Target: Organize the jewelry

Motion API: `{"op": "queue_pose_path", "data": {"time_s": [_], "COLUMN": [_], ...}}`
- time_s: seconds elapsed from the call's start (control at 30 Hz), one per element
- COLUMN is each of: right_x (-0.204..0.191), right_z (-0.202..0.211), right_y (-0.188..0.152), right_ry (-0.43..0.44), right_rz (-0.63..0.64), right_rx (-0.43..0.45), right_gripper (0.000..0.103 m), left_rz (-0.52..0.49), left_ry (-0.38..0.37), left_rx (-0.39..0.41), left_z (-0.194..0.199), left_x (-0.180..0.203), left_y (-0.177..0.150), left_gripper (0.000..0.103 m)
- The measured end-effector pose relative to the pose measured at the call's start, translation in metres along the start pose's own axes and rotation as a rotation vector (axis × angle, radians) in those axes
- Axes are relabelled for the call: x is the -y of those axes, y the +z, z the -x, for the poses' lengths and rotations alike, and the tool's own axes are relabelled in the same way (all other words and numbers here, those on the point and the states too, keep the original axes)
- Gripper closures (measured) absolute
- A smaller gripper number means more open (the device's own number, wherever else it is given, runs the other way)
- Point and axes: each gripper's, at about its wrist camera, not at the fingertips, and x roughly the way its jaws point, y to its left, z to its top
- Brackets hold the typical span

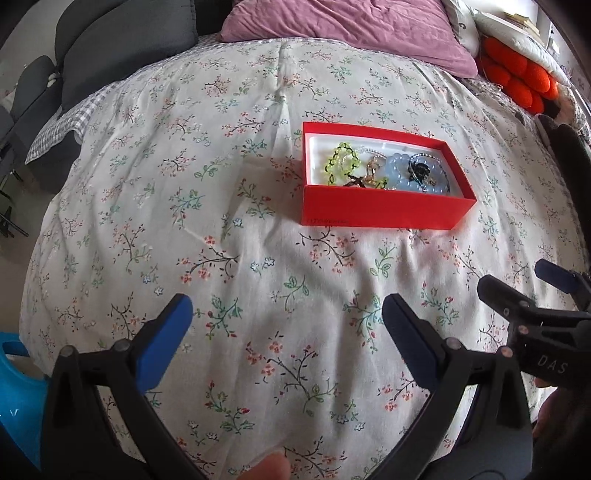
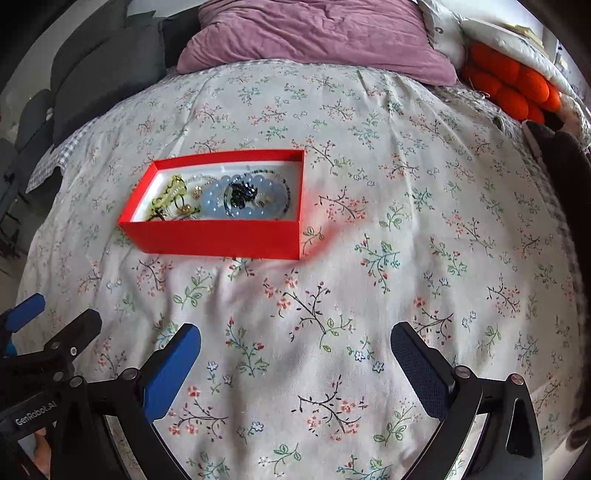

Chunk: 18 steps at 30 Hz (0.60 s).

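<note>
A red box [image 1: 384,214] is seen lying open on the floral bedspread [image 1: 258,258], toward the far middle of the bed. Inside it, jewelry is heaped: a yellow-green beaded bracelet [image 1: 341,162] at the left, gold pieces [image 1: 375,171] beside it, a pale blue bead bracelet [image 1: 402,170] in the middle, and dark beaded items [image 1: 421,170] toward the right. The left gripper [image 1: 288,332] is held above the near part of the bedspread, jaws apart and holding nothing. The right gripper [image 2: 295,350] is likewise held with jaws apart, well short of the box. A purple pillow [image 2: 317,33] is seen at the far end, an orange cushion [image 2: 513,88] at far right.
</note>
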Motion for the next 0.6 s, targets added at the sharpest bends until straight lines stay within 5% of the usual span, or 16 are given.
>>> {"op": "queue_pose_path", "data": {"time_s": [0.6], "right_x": [-0.0076], "right_z": [0.0054], "right_y": [-0.0035], "right_ry": [0.024], "right_rz": [0.006], "right_rx": [0.013], "right_gripper": [0.000], "left_rz": [0.000], "left_ry": [-0.005], "left_rx": [-0.007], "left_z": [-0.0026], "left_x": [-0.0020], "left_y": [-0.0098], "left_gripper": [0.001]}}
